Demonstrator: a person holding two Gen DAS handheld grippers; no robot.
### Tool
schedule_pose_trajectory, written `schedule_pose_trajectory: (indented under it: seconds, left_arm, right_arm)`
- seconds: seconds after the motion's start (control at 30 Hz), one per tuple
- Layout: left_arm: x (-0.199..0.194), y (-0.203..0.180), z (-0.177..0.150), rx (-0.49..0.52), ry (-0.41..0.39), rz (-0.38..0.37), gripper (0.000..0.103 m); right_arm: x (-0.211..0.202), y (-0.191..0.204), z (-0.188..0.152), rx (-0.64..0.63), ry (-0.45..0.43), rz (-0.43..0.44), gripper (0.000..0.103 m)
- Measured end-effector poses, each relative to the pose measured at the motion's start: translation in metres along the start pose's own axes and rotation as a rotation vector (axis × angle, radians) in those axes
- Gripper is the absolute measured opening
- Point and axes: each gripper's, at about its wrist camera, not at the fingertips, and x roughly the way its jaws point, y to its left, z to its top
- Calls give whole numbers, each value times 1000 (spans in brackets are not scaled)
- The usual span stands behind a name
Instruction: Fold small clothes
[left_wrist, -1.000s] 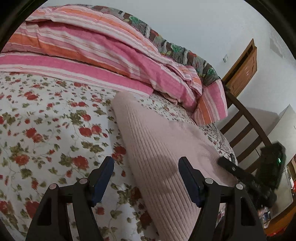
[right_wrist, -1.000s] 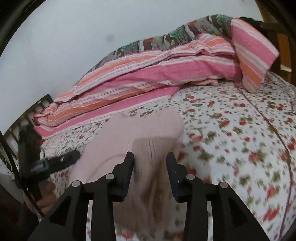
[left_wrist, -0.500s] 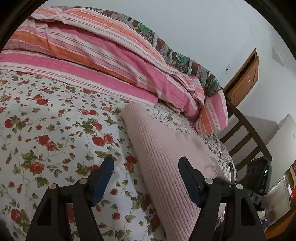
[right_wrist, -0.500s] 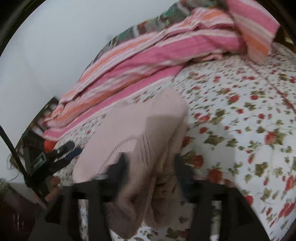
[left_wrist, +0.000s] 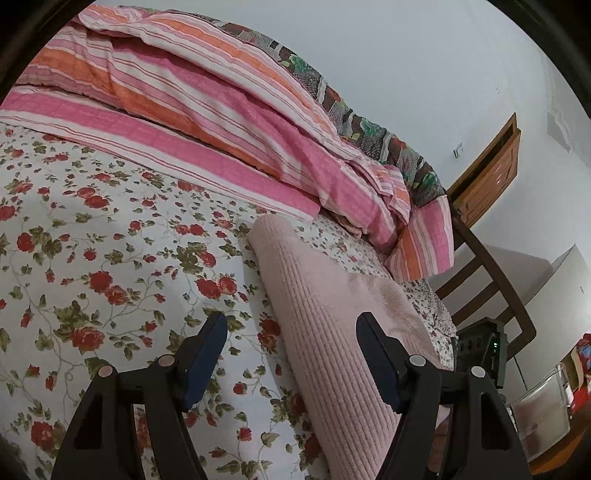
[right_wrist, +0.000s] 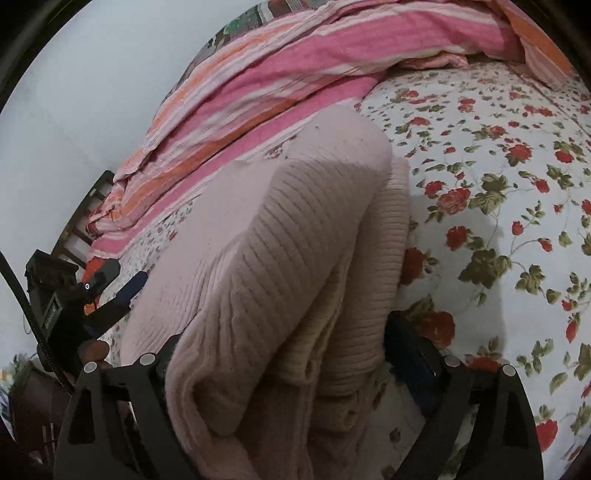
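A pink ribbed sweater (left_wrist: 332, 317) lies folded in a long bundle on the floral bedsheet (left_wrist: 110, 258). My left gripper (left_wrist: 291, 325) hovers open over the bundle's left edge; its right finger (left_wrist: 376, 354) is above the knit, its left finger (left_wrist: 207, 347) above the sheet, and neither pinches cloth. In the right wrist view the stacked folds of the sweater (right_wrist: 295, 258) bulge up between the jaws of my right gripper (right_wrist: 284, 332). Those jaws are opening. The right pad (right_wrist: 406, 343) stands beside the knit, and the left one is hidden behind the cloth.
A rolled pink and orange striped quilt (left_wrist: 221, 110) lies along the wall side of the bed. A dark wooden chair (left_wrist: 491, 288) stands past the bed's far edge, with a wooden door (left_wrist: 487, 173) behind it. Bare floral sheet (right_wrist: 498, 184) spreads to the right of the sweater.
The right gripper's jaws have spread wide and it has dipped lower, so the sweater's folds now fill its view. The left gripper stayed open and shifted slightly along the sweater's edge.
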Motion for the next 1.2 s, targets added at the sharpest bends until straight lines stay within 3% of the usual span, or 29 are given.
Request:
schedule_pose_trajectory:
  seconds: [0.1, 0.17, 0.23, 0.33, 0.53, 0.73, 0.83, 0.97, 1.07, 1.2]
  left_arm:
    - [-3, 0, 0, -2, -7, -4, 70]
    - [-5, 0, -1, -5, -12, -4, 70]
    - [-8, 0, -1, -10, -16, -8, 70]
    - [-16, 3, -1, -17, -30, -12, 70]
    - [-36, 12, 4, -37, -68, 13, 70]
    - [-60, 27, 17, -63, -118, 127, 70]
    - [-71, 36, 24, -89, -147, 144, 70]
    - [-80, 47, 28, -115, -179, 180, 70]
    - [-81, 53, 30, -129, -170, 181, 70]
    - [-79, 52, 29, -94, -164, 221, 70]
  right_arm:
    - [-1, 0, 1, 13, 29, 50, 71]
    - [-2, 0, 1, 34, 42, 68, 66]
    - [-3, 1, 1, 52, 48, 81, 51]
    - [-13, 3, 1, 64, 26, 128, 40]
    - [-54, 43, 14, -14, -121, 133, 37]
    - [-83, 87, 44, -90, -241, -21, 37]
    - [-80, 103, 60, -98, -270, -113, 37]
    - [-62, 120, 80, -77, -278, -160, 37]
    - [-39, 137, 93, -68, -268, -111, 37]
    - [-2, 126, 104, 90, -257, 229, 37]
